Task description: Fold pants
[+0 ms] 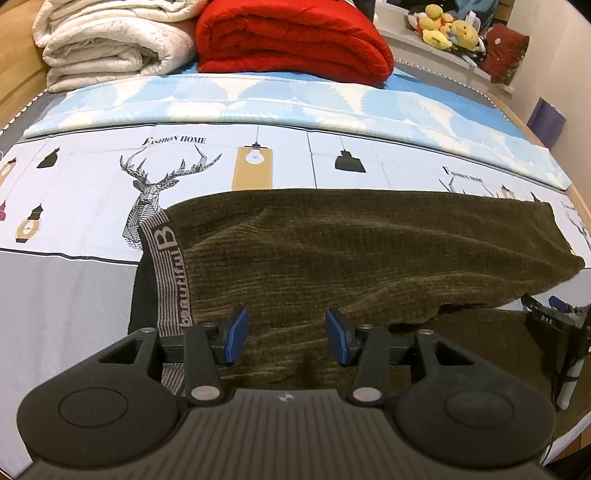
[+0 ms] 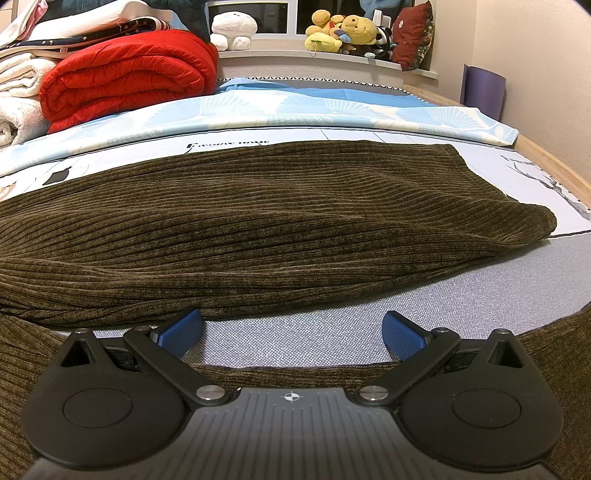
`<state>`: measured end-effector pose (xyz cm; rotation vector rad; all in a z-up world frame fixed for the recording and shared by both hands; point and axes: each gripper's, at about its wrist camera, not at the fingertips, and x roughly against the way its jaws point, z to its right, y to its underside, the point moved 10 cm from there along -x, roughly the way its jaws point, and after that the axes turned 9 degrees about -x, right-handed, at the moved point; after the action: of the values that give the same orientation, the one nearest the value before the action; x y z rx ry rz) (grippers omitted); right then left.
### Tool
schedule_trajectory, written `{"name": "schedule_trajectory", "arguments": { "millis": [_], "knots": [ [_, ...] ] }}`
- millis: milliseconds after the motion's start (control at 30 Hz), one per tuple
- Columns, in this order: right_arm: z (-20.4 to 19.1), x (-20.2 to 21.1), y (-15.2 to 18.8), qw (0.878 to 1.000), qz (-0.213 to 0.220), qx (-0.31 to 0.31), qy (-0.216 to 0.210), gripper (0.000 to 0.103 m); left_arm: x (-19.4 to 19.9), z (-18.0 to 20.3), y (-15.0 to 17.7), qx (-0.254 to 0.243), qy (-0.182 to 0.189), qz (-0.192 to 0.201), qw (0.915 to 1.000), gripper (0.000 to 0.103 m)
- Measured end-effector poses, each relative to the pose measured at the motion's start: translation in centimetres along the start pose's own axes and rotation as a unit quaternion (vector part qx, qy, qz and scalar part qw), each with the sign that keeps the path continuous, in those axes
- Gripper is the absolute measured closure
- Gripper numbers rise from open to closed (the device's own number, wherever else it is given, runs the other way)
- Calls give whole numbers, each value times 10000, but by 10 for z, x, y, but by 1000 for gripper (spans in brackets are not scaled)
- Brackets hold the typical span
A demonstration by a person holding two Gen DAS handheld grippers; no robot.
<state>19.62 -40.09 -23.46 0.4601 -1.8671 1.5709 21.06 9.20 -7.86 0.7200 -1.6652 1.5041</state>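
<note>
Olive-brown corduroy pants (image 1: 332, 258) lie spread across the bed, their striped waistband (image 1: 168, 280) with the word "beautiful" at the left. My left gripper (image 1: 288, 334) hovers just above the fabric near the waistband, open, nothing between its blue pads. In the right wrist view one pant leg (image 2: 258, 229) stretches across the bed and a second leg (image 2: 480, 369) runs under the gripper. My right gripper (image 2: 291, 334) stands open over the grey sheet between the two legs, holding nothing. The right gripper's black body (image 1: 554, 332) shows at the right edge of the left wrist view.
A red folded quilt (image 1: 291, 40) and white folded blankets (image 1: 107, 44) sit at the far side of the bed. A light blue cloth (image 1: 295, 107) lies beyond the pants. Plush toys (image 2: 343, 33) line a window ledge. The wooden bed edge (image 2: 546, 166) runs along the right.
</note>
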Motion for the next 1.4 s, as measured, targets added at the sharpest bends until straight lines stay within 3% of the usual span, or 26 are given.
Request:
{"name": "schedule_trajectory", "arguments": {
  "millis": [433, 700, 833, 1000, 1133, 1233, 1267, 1300, 1400],
  "knots": [
    [0, 0, 0, 10000, -1, -1, -3, 1, -4, -26, -10, 146, -139, 44, 9998, 49],
    [-4, -1, -1, 9999, 26, 98, 61, 1, -8, -55, -18, 359, -339, 97, 9987, 34],
    [-1, -1, -1, 10000, -3, -19, -24, 1, -18, -89, -23, 781, -537, 113, 9954, 31],
    [-2, 4, -5, 9983, -571, 42, -87, 1, -46, -124, -29, 1242, -712, 88, 9897, 27],
    [7, 18, -32, 9986, -267, -449, 23, 16, -71, -124, -50, 963, -584, 331, 9931, 25],
    [1, 47, -70, 9985, 502, -186, 112, 15, -89, -112, -72, 438, -471, 659, 9958, 23],
    [-2, 57, -83, 9974, 704, -104, 117, 12, -95, -106, -78, 261, -451, 767, 9957, 15],
    [-5, 67, -95, 9963, 854, -79, 98, 10, -103, -101, -83, 39, -456, 838, 9954, 10],
    [-11, 99, -127, 9948, 963, -185, -281, 10, -135, -84, -90, -580, -379, 714, 9950, 10]
  ]
}}
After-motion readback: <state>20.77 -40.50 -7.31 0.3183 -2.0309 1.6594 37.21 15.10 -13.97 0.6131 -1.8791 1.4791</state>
